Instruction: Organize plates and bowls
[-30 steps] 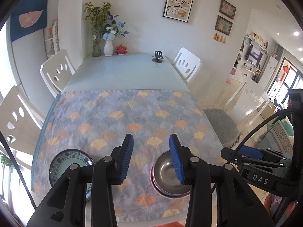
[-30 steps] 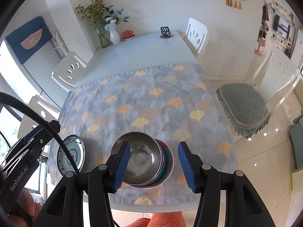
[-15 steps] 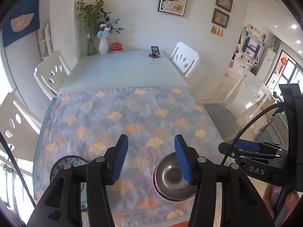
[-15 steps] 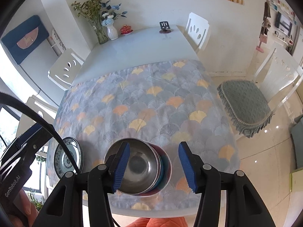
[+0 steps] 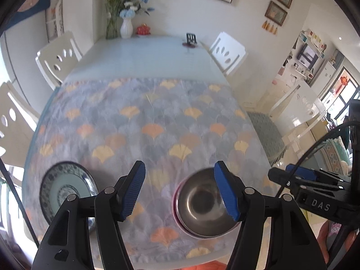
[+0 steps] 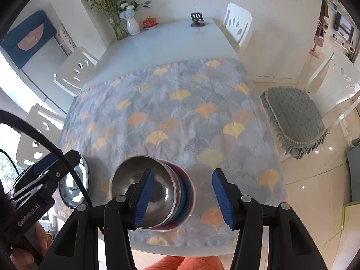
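Two grippers, nothing held. Left gripper (image 5: 180, 191) fingers have just been opening, now wide; right gripper (image 6: 183, 196) moderately apart, straddling the shiny steel bowl (image 6: 144, 193) nested on coloured bowls. Blue-patterned round plate (image 5: 67, 191) lies left of that stack. Risk: an off-centre pinch tips the stack off the surface's near edge.

Plate (image 5: 67, 191) left of stacked bowls (image 5: 202, 204) — both on tablecloth (image 5: 157, 117).

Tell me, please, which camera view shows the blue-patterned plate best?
The left wrist view: the blue-patterned plate lies face-up on the tablecloth, only its near right edge hidden by the gripper's arm. In the right wrist view the other gripper's body and cable cover much of it.
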{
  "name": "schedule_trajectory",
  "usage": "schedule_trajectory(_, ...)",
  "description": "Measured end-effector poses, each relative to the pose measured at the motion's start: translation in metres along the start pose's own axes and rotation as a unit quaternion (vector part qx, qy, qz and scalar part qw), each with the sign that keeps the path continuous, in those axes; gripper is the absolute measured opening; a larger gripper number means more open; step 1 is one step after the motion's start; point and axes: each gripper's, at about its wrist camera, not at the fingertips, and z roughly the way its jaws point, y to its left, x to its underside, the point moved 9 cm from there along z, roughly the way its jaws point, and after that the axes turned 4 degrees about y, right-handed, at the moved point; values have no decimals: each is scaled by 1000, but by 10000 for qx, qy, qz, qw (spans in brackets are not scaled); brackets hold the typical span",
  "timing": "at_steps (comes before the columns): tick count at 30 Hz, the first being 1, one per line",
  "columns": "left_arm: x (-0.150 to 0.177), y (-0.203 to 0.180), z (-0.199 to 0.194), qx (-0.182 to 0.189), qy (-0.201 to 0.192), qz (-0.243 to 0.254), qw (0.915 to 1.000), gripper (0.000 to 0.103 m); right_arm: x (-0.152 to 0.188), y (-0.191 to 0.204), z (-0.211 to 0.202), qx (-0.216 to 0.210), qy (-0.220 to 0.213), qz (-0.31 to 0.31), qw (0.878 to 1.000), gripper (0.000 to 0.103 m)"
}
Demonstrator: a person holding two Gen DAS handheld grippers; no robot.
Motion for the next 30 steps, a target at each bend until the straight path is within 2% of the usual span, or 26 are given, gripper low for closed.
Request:
schedule_trajectory(4,6,-2,10,-207,140,165,9996,62,1,-5,13,-38,133,-31,9999,52)
schedule_trajectory(7,10,-1,19,-48,325,66,9994,62,2,-7,21,80,225,-116,9996,52)
schedule_trajectory(10,17,-5,27,211,535,87,9983,62,5,-6,28,-4,337,-103,9994,52)
schedule_trajectory(16,29,-6,35,31,653,328,9973,62,8,-1,35,-23,408,-220,9989,52)
schedule_trajectory(19,36,0,43,-81,817,201,9964,68,10,1,40,-99,493,-216,9985,52)
schedule_trajectory(22,41,9,50,-206,960,99,9951,68,13,3,46,-127,583,-237,9979,52)
schedule_trajectory(27,45,18,56,-87,1083,-165,9939,68,15,1,53,-129,665,-251,9974,52)
schedule_trajectory(30,49,15,59,-6,1136,-162,9934,68,16,-2,56,-194,733,-160,9970,52)
